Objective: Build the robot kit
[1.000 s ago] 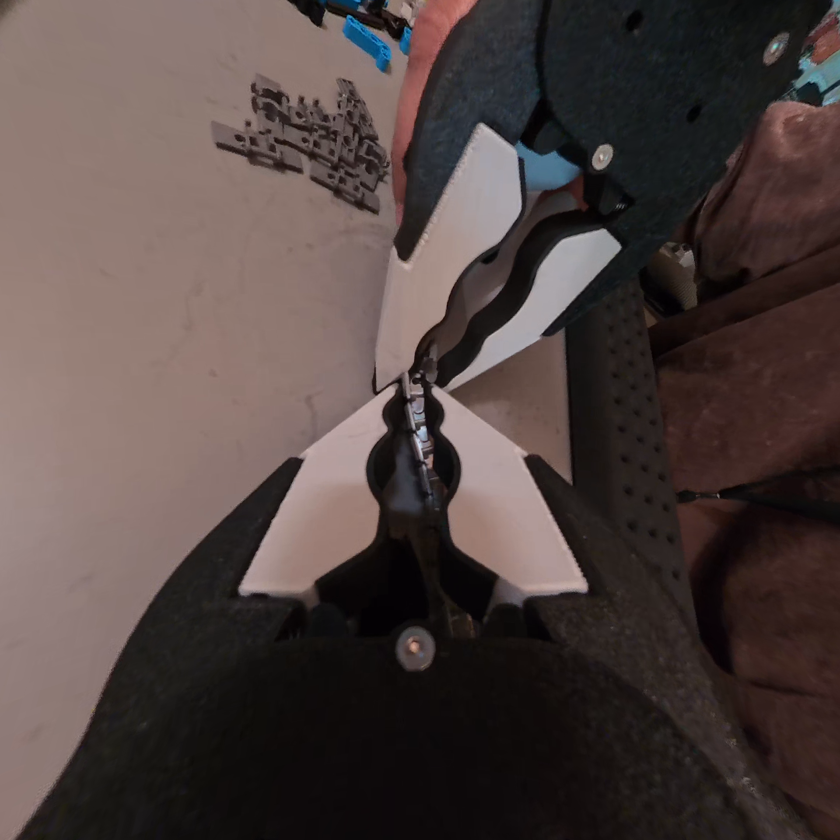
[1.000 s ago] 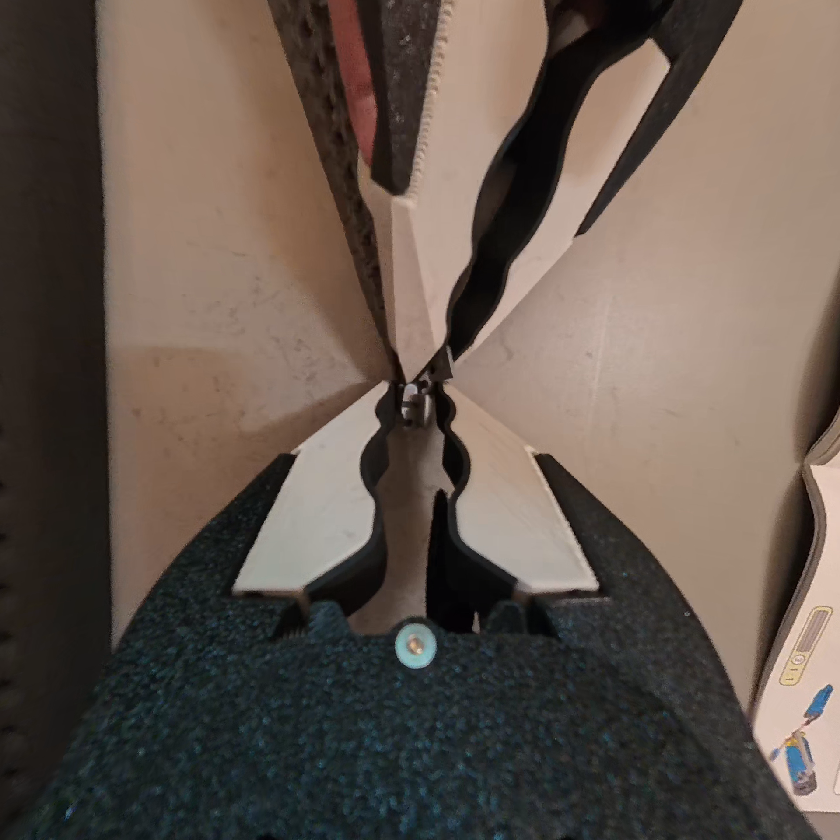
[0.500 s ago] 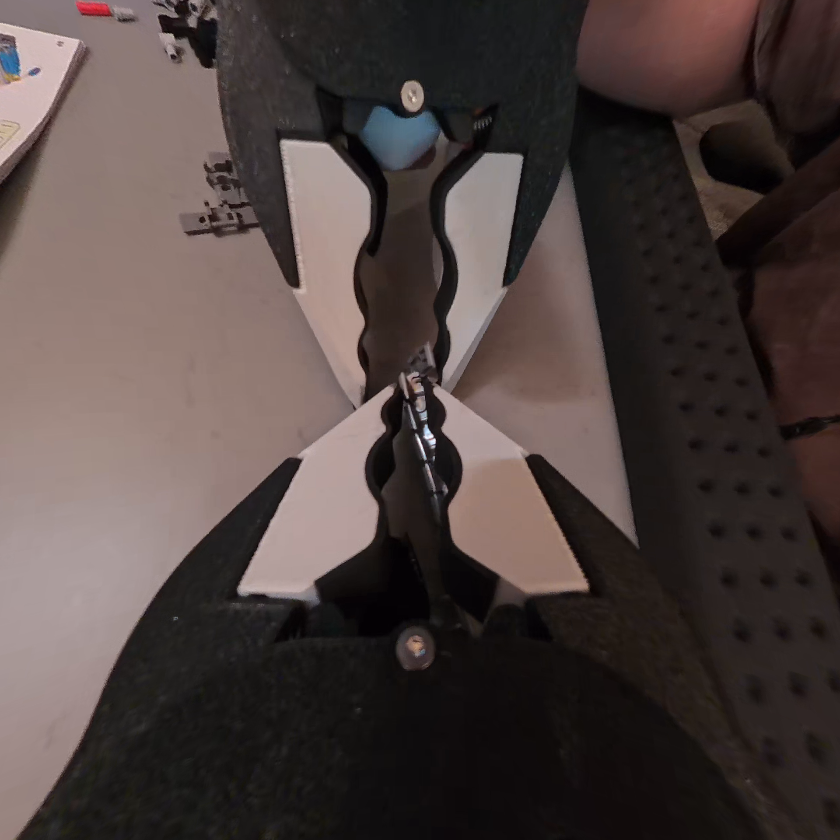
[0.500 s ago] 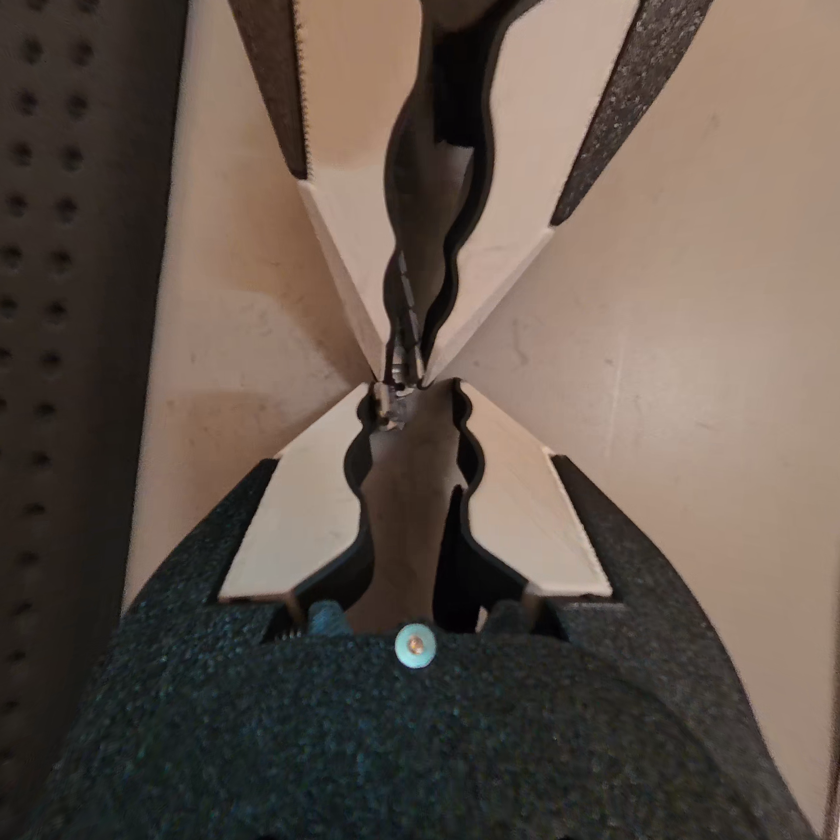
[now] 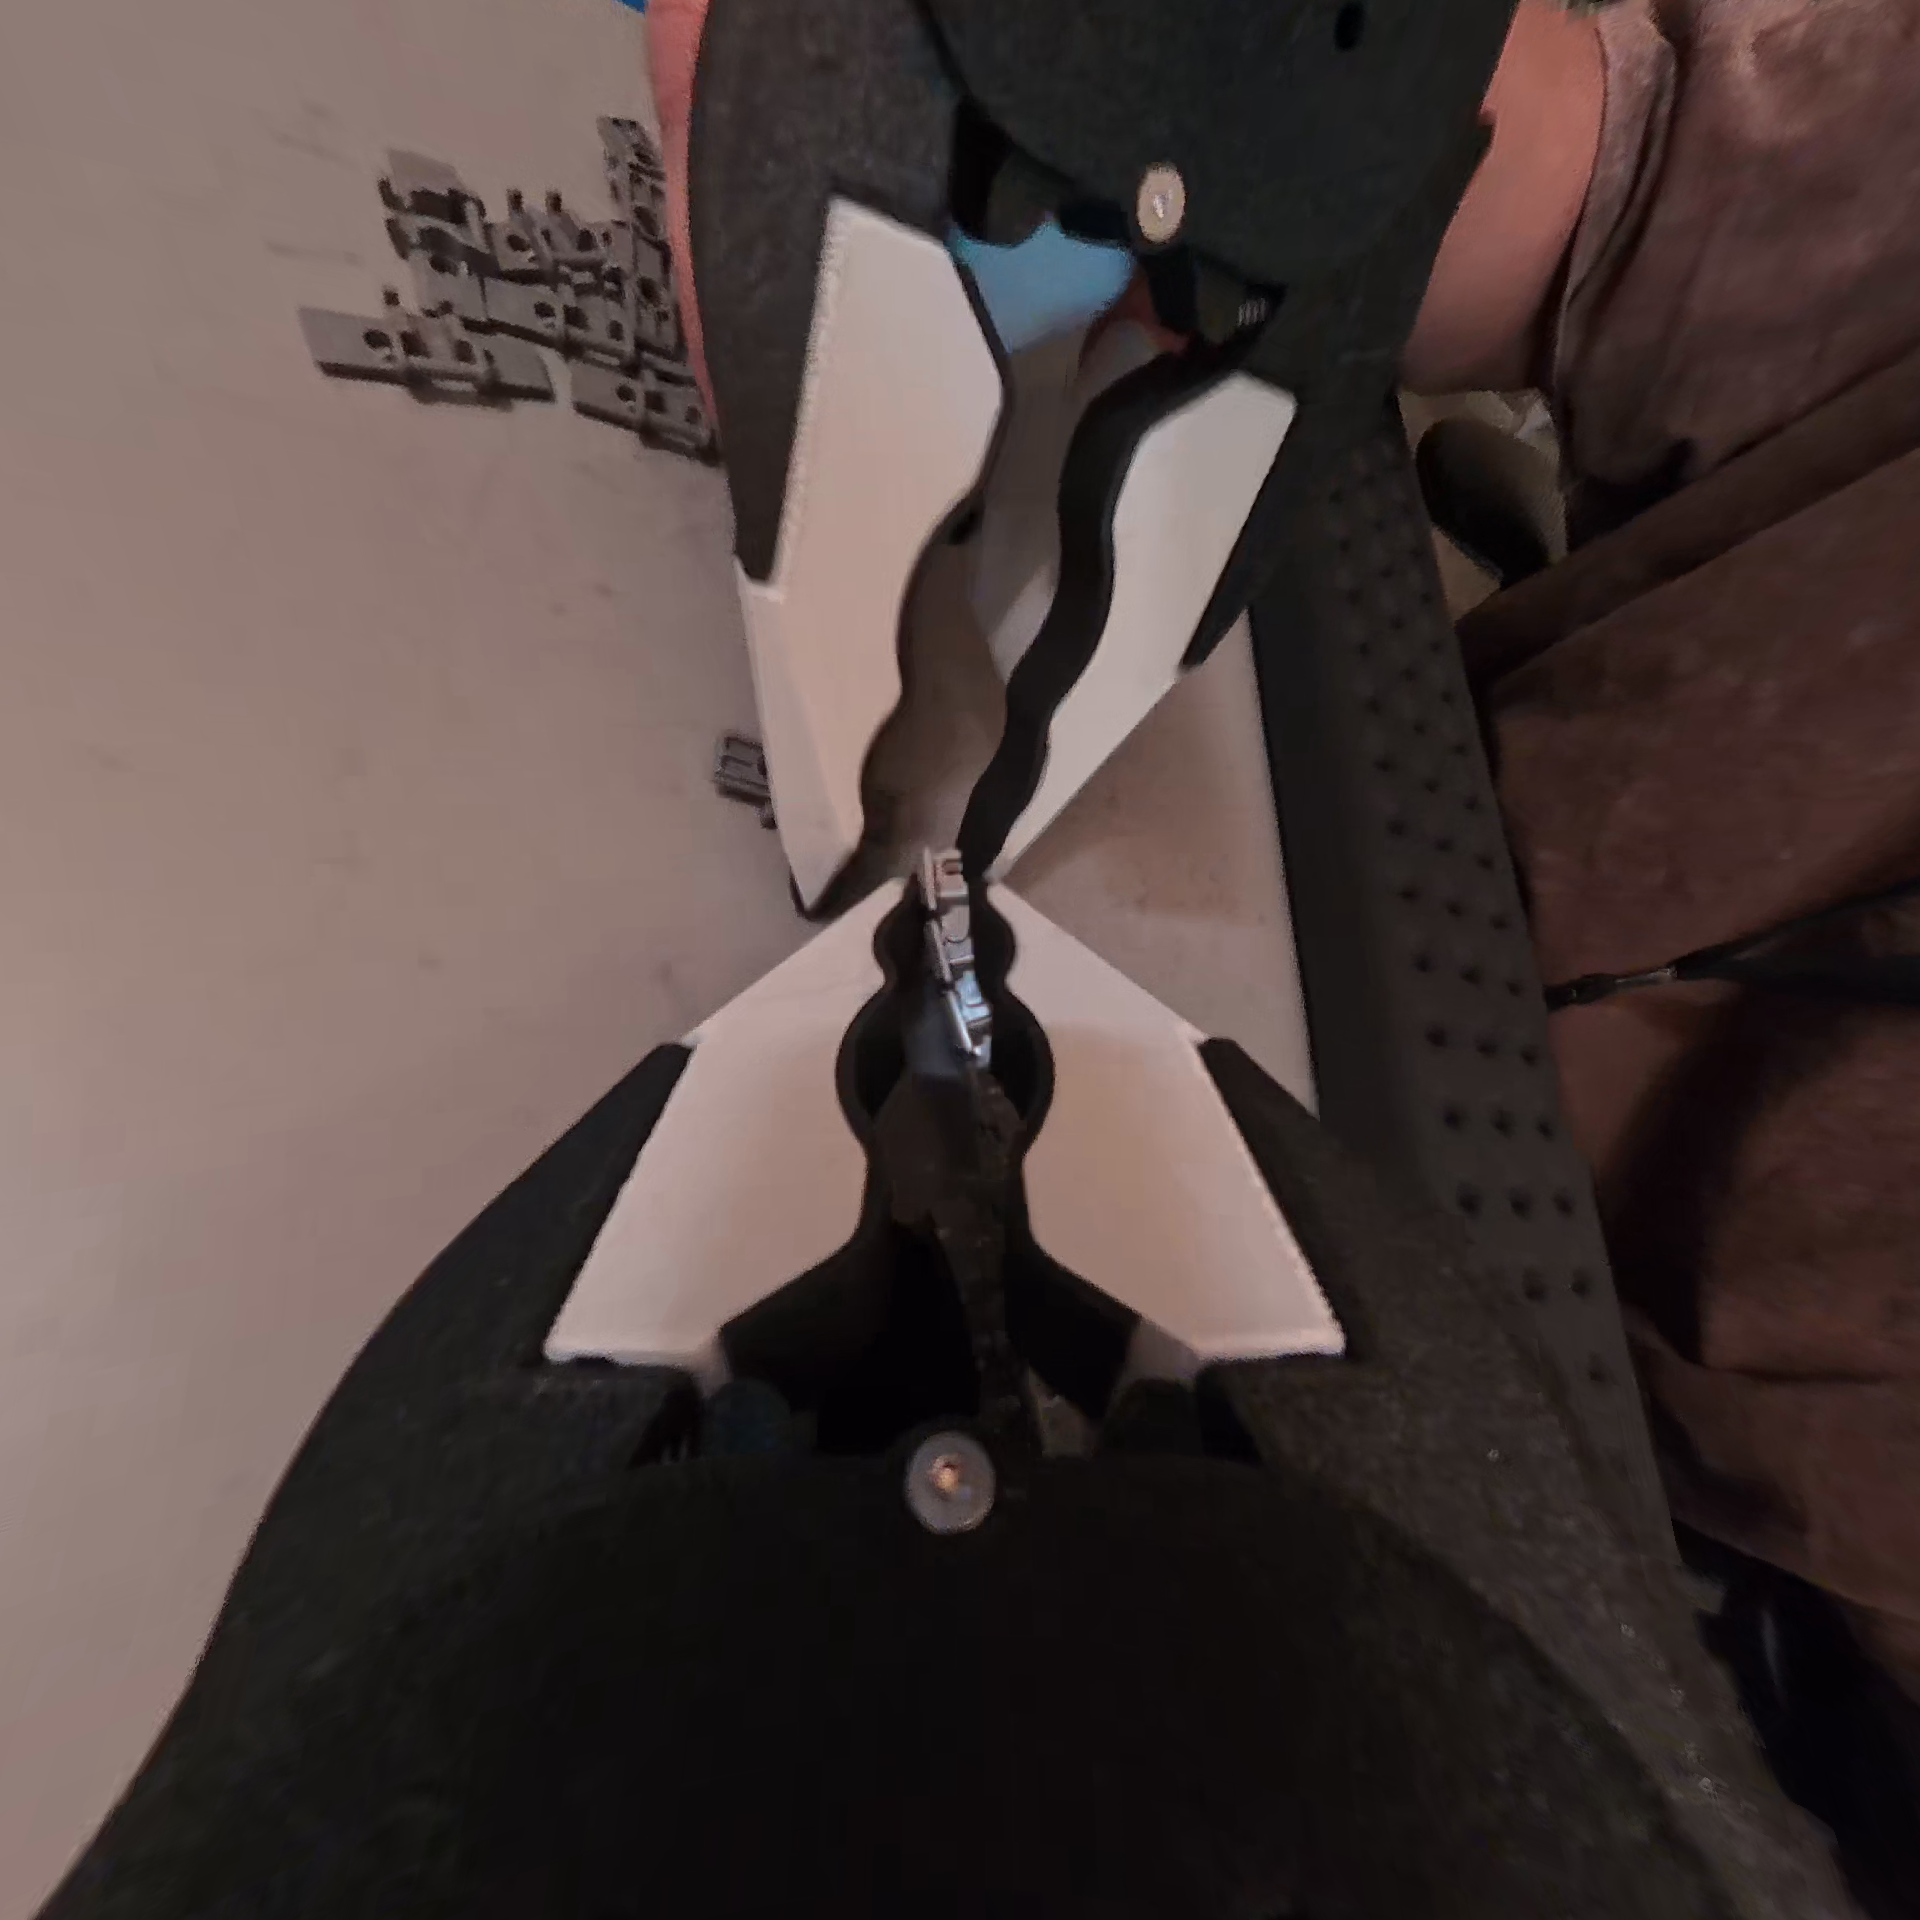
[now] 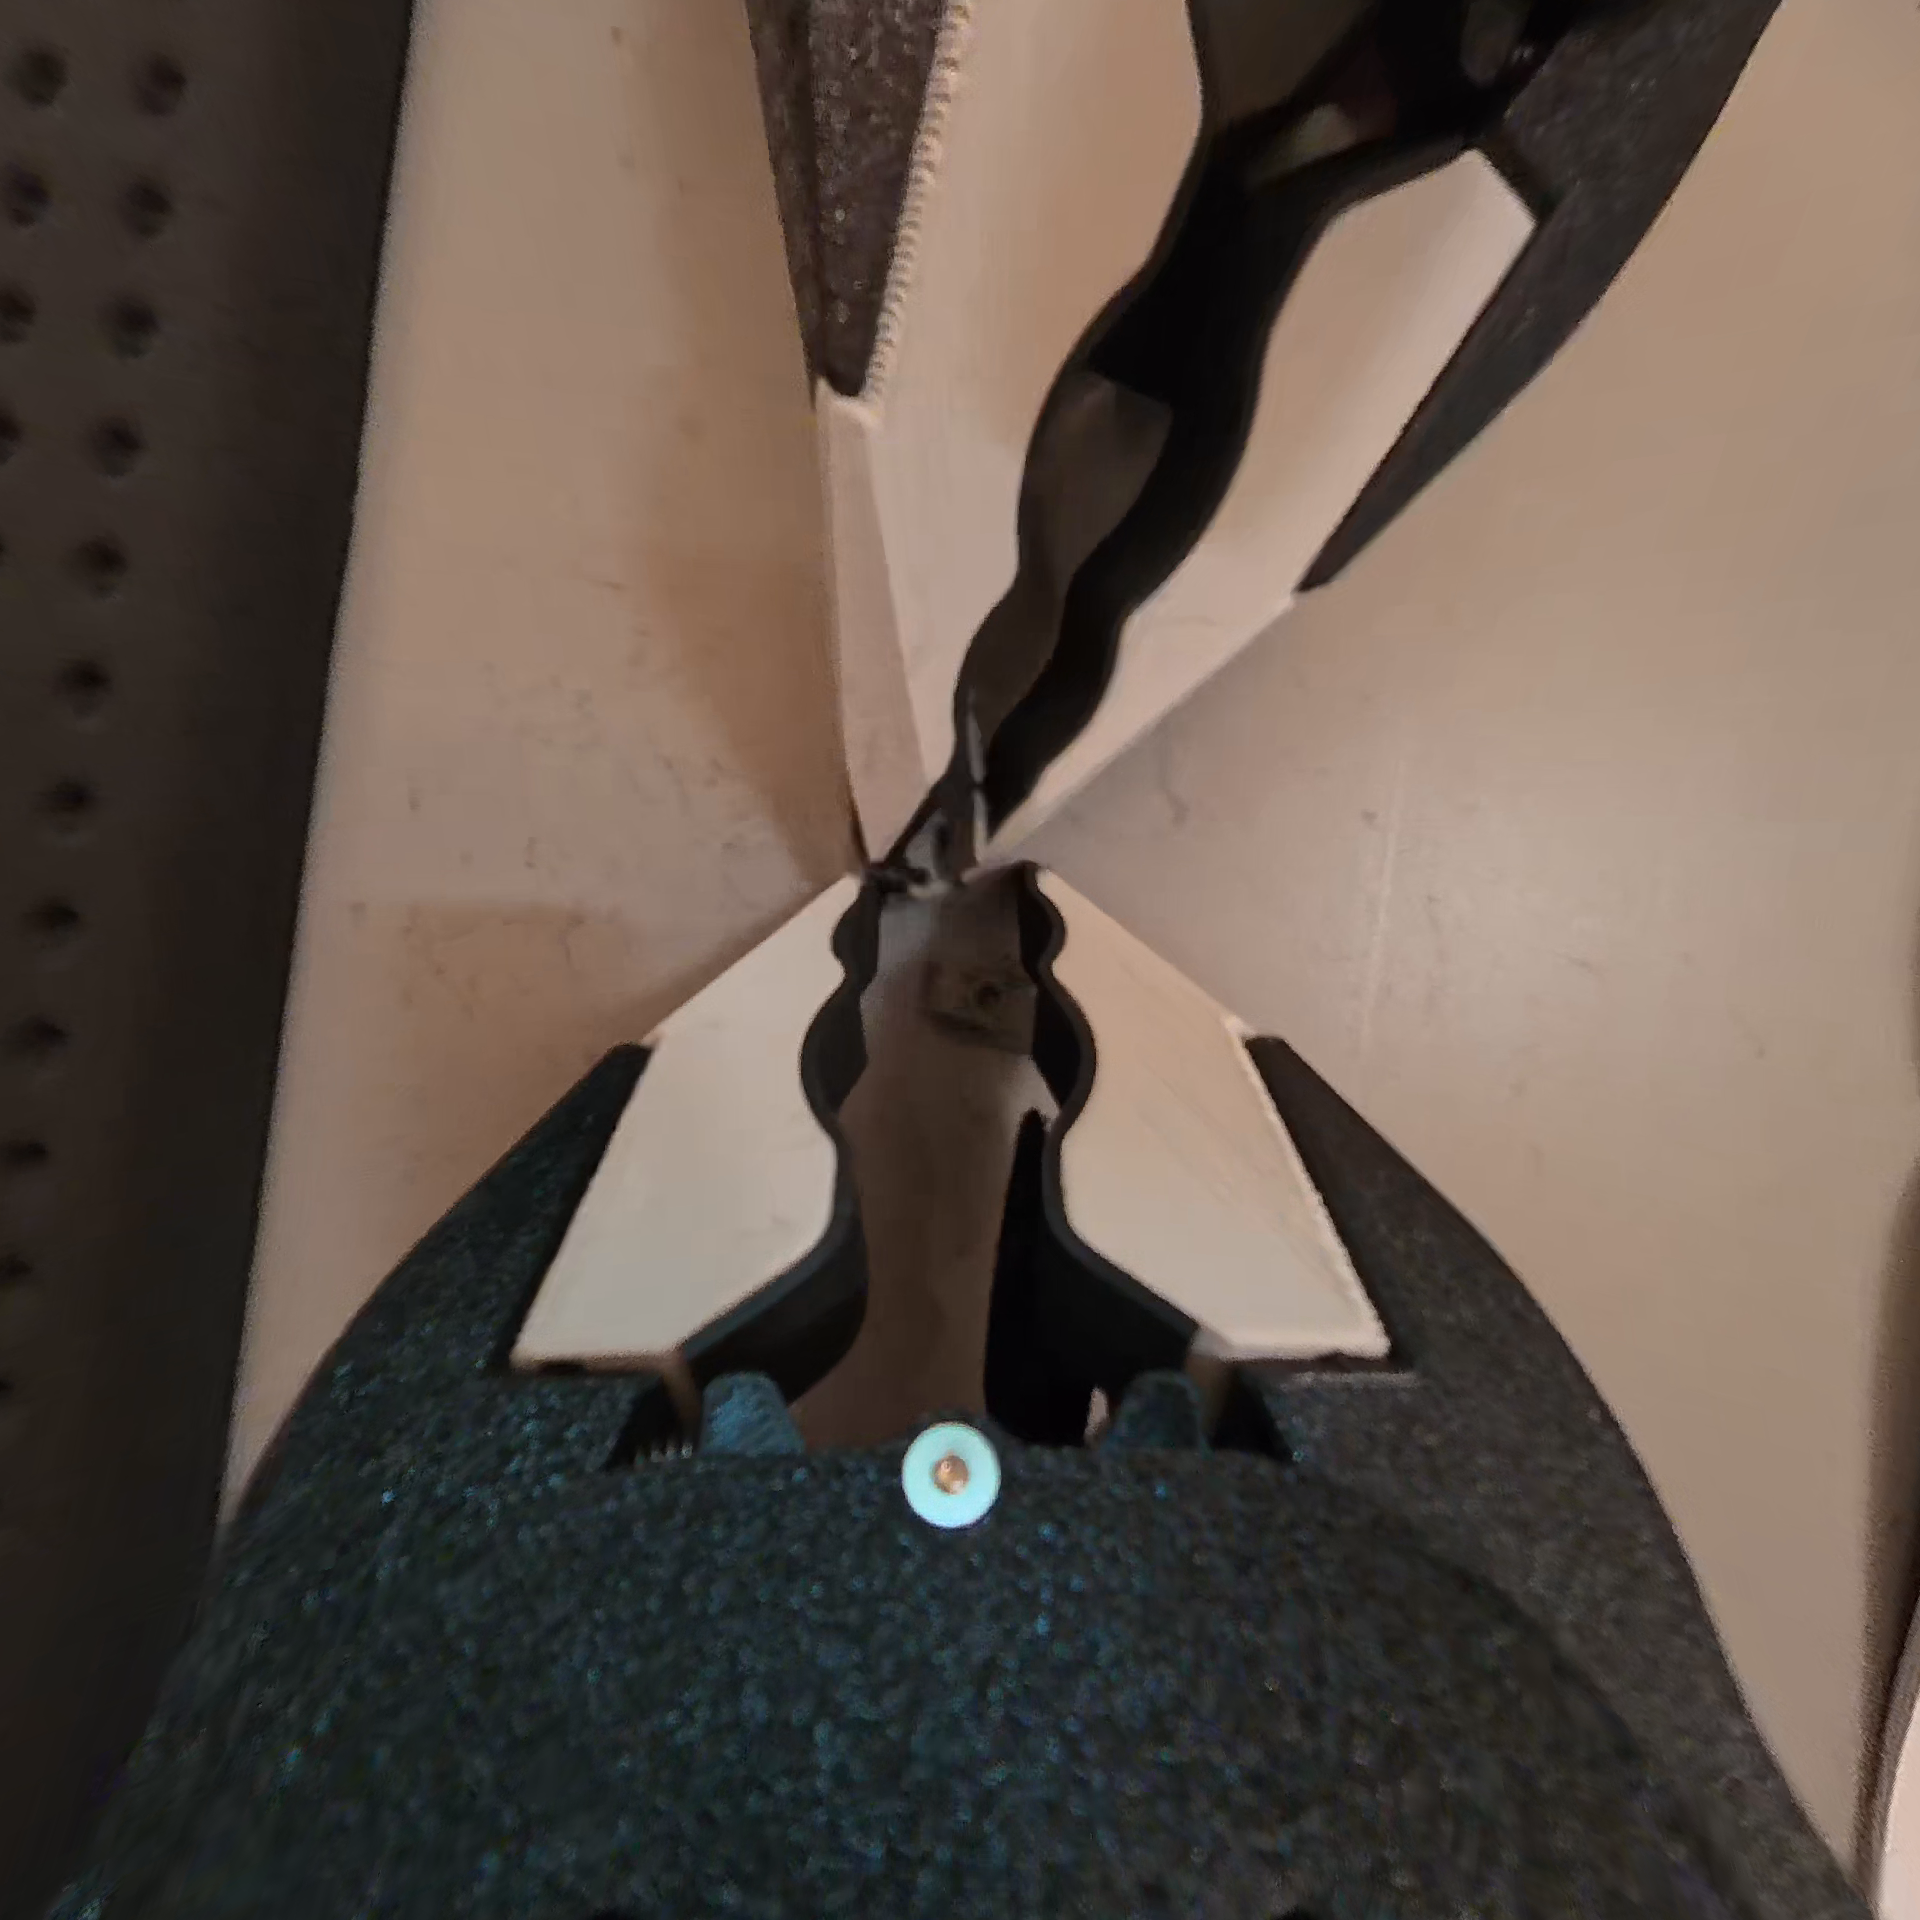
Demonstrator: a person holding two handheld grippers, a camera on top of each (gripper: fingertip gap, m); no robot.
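The left hand-held gripper (image 5: pixel 948 904) is clenched on a grey link strip (image 5: pixel 951 956); the right hand-held gripper (image 6: pixel 951 883) gapes tip-to-tip. The strip could slip if jostled. Grey pieces (image 5: pixel 520 312) lie upper left on the tabletop (image 5: pixel 312 831).

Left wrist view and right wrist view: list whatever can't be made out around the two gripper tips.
- Grey linked strip in the left gripper: its rear end hides in shadow between the fingers.
- Right gripper: motion blur hides whether it touches the strip.
- Grey piece pile: partly behind the right gripper, blurred.
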